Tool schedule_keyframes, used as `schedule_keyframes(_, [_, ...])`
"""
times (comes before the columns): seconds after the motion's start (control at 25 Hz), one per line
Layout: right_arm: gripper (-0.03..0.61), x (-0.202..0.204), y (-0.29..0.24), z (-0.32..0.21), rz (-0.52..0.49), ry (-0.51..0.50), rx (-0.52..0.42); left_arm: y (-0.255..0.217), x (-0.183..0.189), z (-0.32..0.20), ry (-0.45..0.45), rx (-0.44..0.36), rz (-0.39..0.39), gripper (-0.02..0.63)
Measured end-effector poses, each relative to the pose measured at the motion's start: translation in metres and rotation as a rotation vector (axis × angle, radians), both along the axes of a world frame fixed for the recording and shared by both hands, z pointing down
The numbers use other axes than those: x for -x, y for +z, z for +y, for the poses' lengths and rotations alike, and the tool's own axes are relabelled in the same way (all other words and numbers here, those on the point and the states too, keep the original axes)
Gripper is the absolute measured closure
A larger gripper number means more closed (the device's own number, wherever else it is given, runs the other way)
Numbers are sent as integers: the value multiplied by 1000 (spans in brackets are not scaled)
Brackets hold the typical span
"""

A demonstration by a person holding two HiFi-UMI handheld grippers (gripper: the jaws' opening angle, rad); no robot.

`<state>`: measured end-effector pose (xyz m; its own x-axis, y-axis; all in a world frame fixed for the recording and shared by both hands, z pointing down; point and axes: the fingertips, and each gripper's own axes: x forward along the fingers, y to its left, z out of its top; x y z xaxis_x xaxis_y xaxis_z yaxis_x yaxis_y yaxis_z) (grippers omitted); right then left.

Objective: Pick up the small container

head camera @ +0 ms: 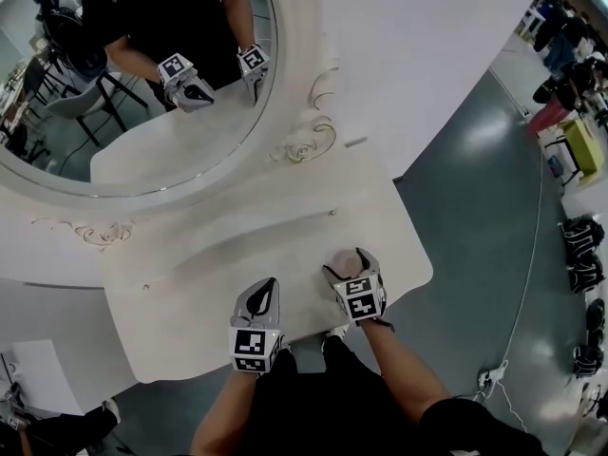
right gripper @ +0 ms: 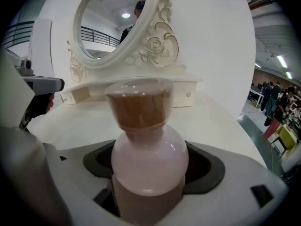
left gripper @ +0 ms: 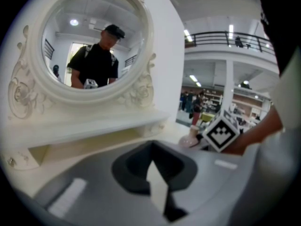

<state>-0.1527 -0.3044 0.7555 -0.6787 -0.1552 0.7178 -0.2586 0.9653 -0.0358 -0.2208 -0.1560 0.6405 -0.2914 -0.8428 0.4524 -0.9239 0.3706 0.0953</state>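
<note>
Contents: thin brown sticks seen under clear top.
Small container point(right gripper: 149, 159): pale pink, bulbous.
Right gripper point(head camera: 347, 266): jaws spread wide, container between.
Left gripper point(left gripper: 151, 150): jaws closed, empty.

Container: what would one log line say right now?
right gripper: open, container between jaws | left gripper: shut, empty | container: upright on table
</note>
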Motion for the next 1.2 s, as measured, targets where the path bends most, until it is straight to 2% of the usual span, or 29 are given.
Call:
schedule_keyframes(0.36, [198,-1,-1,0,-14,-11,-23,-4,1,10,-19,-4,-8,607])
schedule_keyframes(0.64, [198,-1,-20,3,-83,-17,-27,-6,2,14,-24,-6,-15,607])
schedule_keyframes(1.2, [198,17,-161,4,-347,-16,-122,-28,2,1,3,-53,-32,607])
